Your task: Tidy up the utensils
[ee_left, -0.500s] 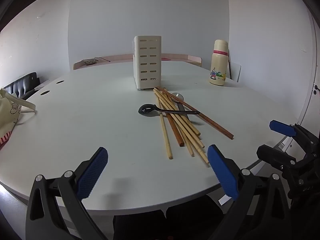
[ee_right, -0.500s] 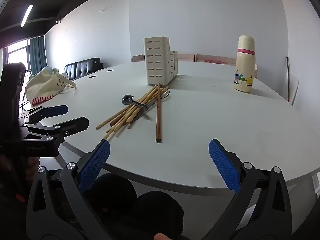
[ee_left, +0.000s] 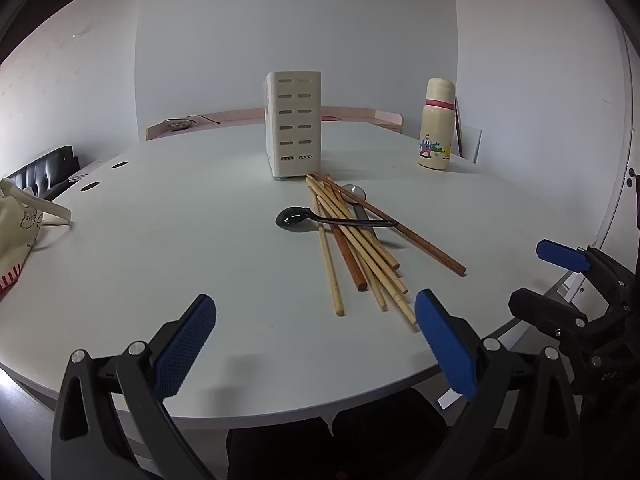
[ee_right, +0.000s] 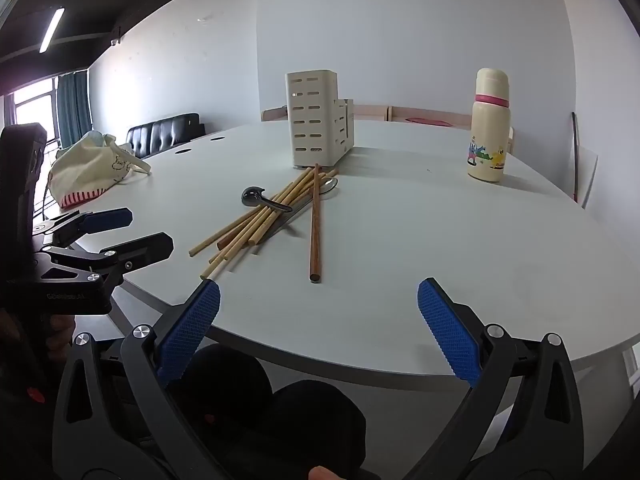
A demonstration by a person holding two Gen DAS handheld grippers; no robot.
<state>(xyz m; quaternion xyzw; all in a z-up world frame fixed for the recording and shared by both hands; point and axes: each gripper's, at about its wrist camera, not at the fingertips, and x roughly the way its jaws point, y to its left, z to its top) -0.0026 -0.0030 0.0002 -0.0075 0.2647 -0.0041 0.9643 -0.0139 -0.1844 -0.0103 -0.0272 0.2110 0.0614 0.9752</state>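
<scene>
A cream slotted utensil holder (ee_left: 294, 124) (ee_right: 316, 118) stands upright mid-table. In front of it lies a loose pile of several wooden chopsticks (ee_left: 356, 244) (ee_right: 256, 220), with a darker brown one (ee_right: 315, 224) lying apart. A black spoon (ee_left: 296, 217) (ee_right: 256, 197) rests across the pile; a silver spoon (ee_left: 354, 191) (ee_right: 330, 186) lies partly under it. My left gripper (ee_left: 316, 342) is open and empty above the table's near edge, short of the chopstick ends. My right gripper (ee_right: 318, 328) is open and empty at the near edge, right of the pile.
A cream thermos with a pink band (ee_left: 436, 124) (ee_right: 489, 124) stands at the back right. A cloth bag (ee_left: 16, 232) (ee_right: 92, 168) lies at the table's left. The round white table (ee_left: 160, 240) ends just beneath both grippers. A black sofa (ee_right: 164, 134) stands behind.
</scene>
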